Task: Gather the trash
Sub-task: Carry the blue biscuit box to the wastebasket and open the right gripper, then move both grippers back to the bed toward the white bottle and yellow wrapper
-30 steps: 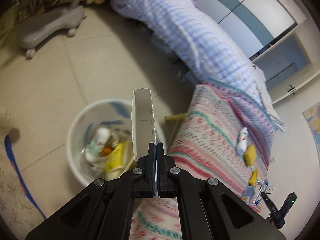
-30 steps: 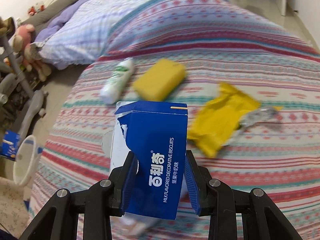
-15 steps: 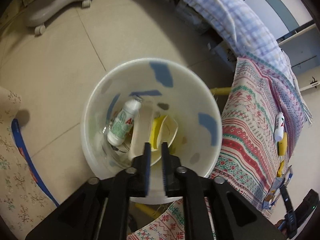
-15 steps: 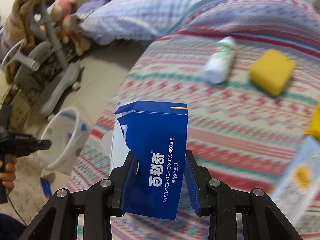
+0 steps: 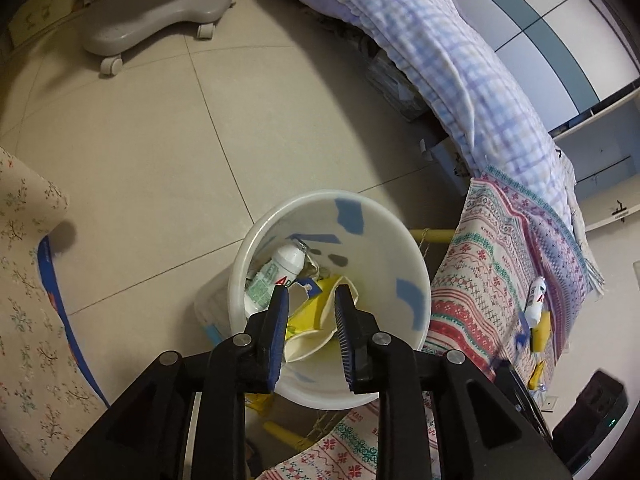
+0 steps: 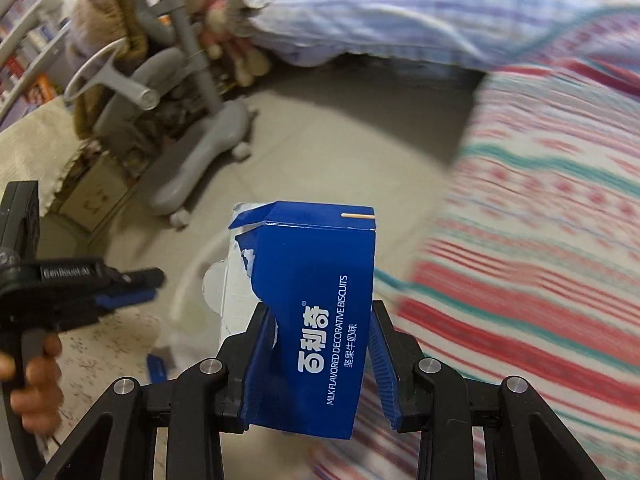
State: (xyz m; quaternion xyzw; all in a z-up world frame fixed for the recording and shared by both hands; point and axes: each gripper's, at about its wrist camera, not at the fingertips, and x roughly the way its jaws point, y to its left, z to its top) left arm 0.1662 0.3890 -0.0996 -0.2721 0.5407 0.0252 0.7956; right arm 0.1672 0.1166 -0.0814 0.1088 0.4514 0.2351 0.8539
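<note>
Hovering over the white trash bin (image 5: 416, 264), the left claw (image 5: 311, 295) has its blue-padded fingers (image 5: 280, 312) spread apart with nothing between them. Down in the bin lie a small white bottle (image 5: 276, 272) with green print, a yellow wrapper (image 5: 308, 316) and a pale cardboard piece (image 5: 310, 344), all piled toward the near-left wall. The bin stands on the tiled floor (image 5: 160, 152), close beside the striped bedspread (image 5: 492, 264) on the right. Out on that bedspread, far right, another white bottle (image 5: 535, 299) and a yellow sponge (image 5: 539, 334) lie next to each other. A grey wheeled chair base (image 5: 160, 28) sits at the far left.

Over on the other side, the right claw (image 6: 322, 344) clamps a torn blue biscuit box (image 6: 320, 312), pads pressed on both of its sides, the box upright with its ripped flap at the top. The box is held in the air over the floor, just left of the bed's edge (image 6: 520, 272), which is blurred. In that view the left claw (image 6: 136, 284) shows at the left, a hand (image 6: 32, 384) wrapped round its handle, and a blurred white rim (image 6: 192, 268) peeks out behind the box.
</note>
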